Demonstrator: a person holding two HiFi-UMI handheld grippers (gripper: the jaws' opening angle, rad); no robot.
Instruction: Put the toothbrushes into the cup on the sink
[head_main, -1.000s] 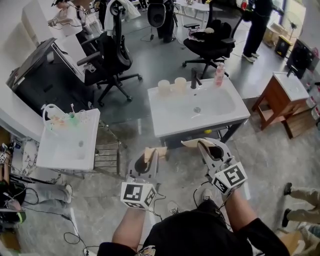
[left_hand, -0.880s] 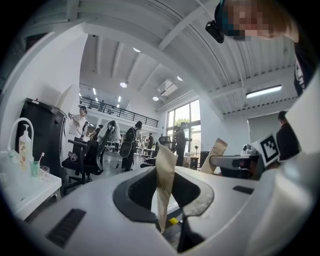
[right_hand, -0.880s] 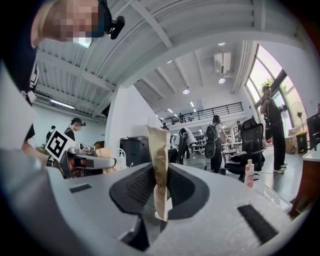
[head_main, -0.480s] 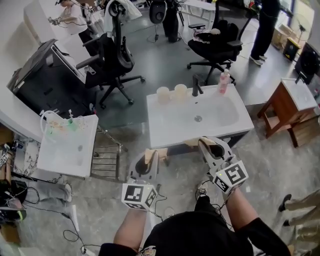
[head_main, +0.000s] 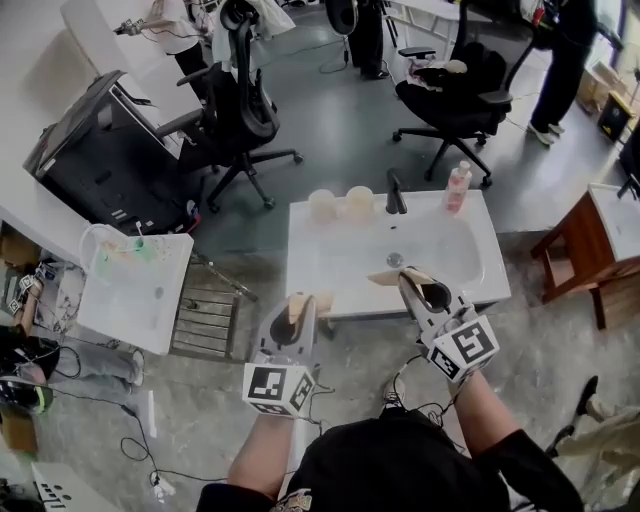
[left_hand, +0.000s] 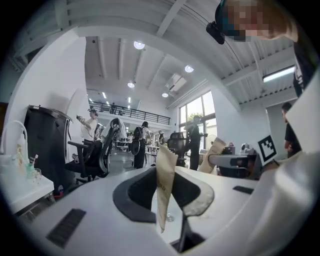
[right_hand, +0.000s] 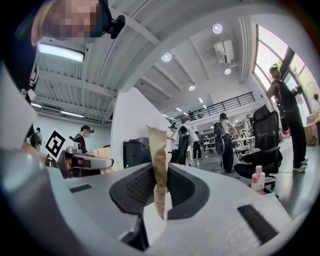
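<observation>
A white sink (head_main: 330, 262) stands ahead of me, with two pale cups (head_main: 322, 204) (head_main: 359, 200) on its back rim beside a black faucet (head_main: 395, 192). My left gripper (head_main: 305, 303) (left_hand: 166, 160) hangs just short of the sink's front edge, its tan-padded jaws together with nothing between them. Over the front rim, my right gripper (head_main: 405, 278) (right_hand: 159, 145) is also shut and empty. On a smaller sink (head_main: 120, 305) at the left, thin brush-like sticks (head_main: 138, 235) stand among green things, too small to identify.
A pink bottle (head_main: 458, 187) stands at the sink's back right. A metal rack (head_main: 205, 312) sits between the two sinks. Black office chairs (head_main: 240, 110) (head_main: 455, 90) and people stand behind. A wooden stand (head_main: 580, 262) is at the right.
The sink has drawn nearer and lower in the head view. Both grippers now sit at its front edge, the right one over the rim. Jaws unchanged.
</observation>
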